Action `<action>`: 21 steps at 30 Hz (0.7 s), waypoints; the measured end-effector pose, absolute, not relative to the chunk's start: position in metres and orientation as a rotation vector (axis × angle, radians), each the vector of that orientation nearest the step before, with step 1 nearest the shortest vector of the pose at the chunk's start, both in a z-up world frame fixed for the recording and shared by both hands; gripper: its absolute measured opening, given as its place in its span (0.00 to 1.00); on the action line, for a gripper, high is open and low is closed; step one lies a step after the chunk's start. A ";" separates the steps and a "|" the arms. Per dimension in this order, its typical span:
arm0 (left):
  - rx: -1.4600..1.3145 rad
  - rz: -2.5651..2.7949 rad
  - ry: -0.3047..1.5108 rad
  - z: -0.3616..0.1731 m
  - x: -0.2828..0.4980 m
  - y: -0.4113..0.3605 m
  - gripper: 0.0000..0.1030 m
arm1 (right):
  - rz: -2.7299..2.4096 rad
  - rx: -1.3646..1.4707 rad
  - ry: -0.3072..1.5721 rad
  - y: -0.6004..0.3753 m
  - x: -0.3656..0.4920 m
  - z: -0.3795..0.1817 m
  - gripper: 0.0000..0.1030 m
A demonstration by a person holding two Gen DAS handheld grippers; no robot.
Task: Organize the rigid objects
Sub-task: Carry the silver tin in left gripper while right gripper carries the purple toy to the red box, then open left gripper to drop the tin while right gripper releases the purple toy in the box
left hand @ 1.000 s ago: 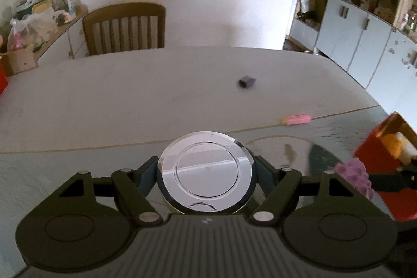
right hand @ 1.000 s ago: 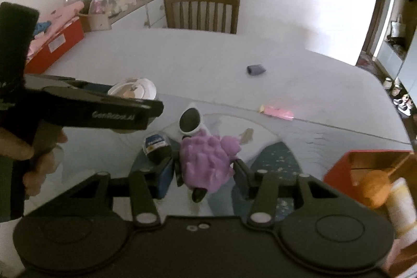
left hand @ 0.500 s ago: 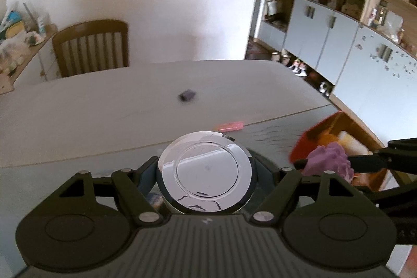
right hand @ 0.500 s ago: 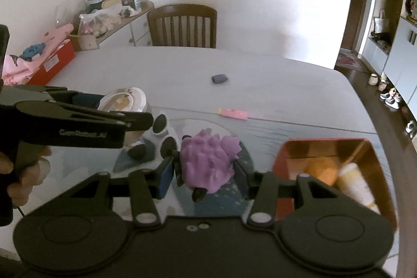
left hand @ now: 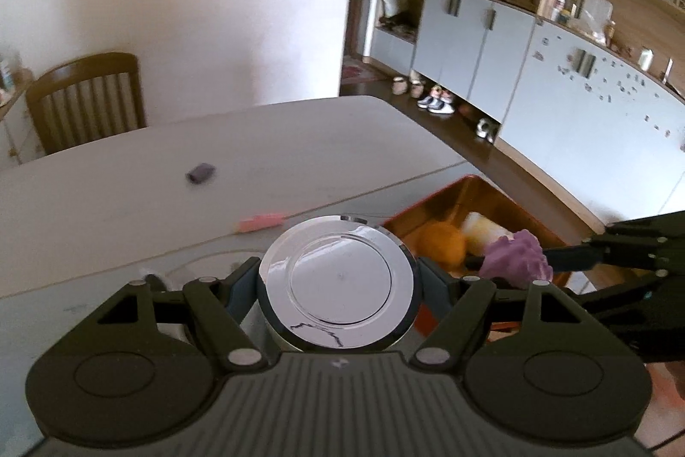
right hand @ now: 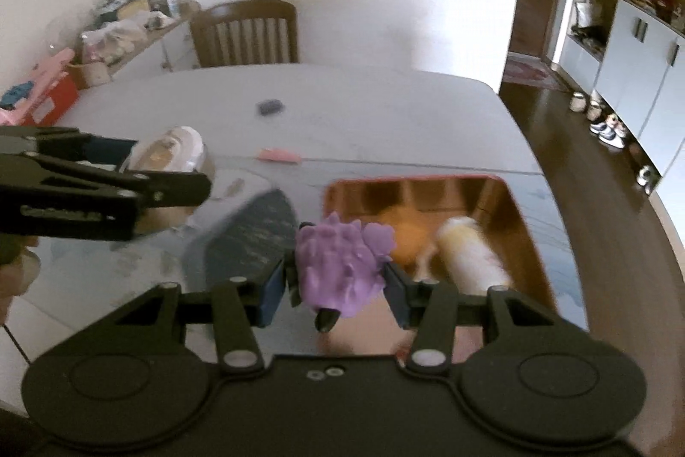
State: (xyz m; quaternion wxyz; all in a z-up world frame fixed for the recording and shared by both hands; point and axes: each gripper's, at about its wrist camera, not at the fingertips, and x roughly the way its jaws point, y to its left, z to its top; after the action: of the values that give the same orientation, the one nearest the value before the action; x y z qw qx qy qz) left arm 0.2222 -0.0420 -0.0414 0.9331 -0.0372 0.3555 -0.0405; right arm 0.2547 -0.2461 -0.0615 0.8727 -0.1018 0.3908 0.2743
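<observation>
The left gripper (left hand: 338, 292) has its two fingers pressed against the sides of one round tin with a mirror-bright lid (left hand: 338, 285), held upright above the near edge of the table (left hand: 128, 200). The right gripper (right hand: 336, 277) pinches one purple spiky toy (right hand: 340, 264) between its two blue-padded fingers (right hand: 272, 283), a dark stub of the toy poking down below them. That toy hangs over the near-left corner of one red tray (right hand: 509, 200), which holds two things: an orange ball (right hand: 406, 234) and, just beside it on the right, a cream cylinder (right hand: 469, 255) lying on its side. Farther out on the table lie one pink strip (right hand: 278, 156) and one small dark block (right hand: 269, 107), well apart; one wooden chair (right hand: 244, 33) stands at the far side. The left gripper reaches in level from the left, the right one tilts downward over the tray. Only the right wrist view shows the tin's pale side (right hand: 171, 153), the dark patterned mat (right hand: 252, 234) and the cluttered sideboard (right hand: 128, 16); only the left wrist view shows the lid's top face and the spotted cabinet doors (left hand: 599, 114).
</observation>
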 end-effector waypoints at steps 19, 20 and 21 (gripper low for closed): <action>-0.007 -0.226 0.845 -0.078 0.290 -0.150 0.75 | 0.643 -0.237 0.942 -0.309 0.316 -0.104 0.47; -0.007 -0.228 0.853 -0.080 0.291 -0.155 0.75 | 0.640 -0.250 0.941 -0.310 0.317 -0.106 0.48; -0.010 -0.226 0.859 -0.083 0.294 -0.158 0.75 | 0.656 -0.256 0.932 -0.312 0.318 -0.106 0.47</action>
State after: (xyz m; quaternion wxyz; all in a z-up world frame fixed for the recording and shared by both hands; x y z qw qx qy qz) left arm 0.2938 -0.1580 -0.0826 0.9029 -0.0048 0.4157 -0.1093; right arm 0.3177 -0.3116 -0.1059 0.8342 -0.1207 0.4400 0.3097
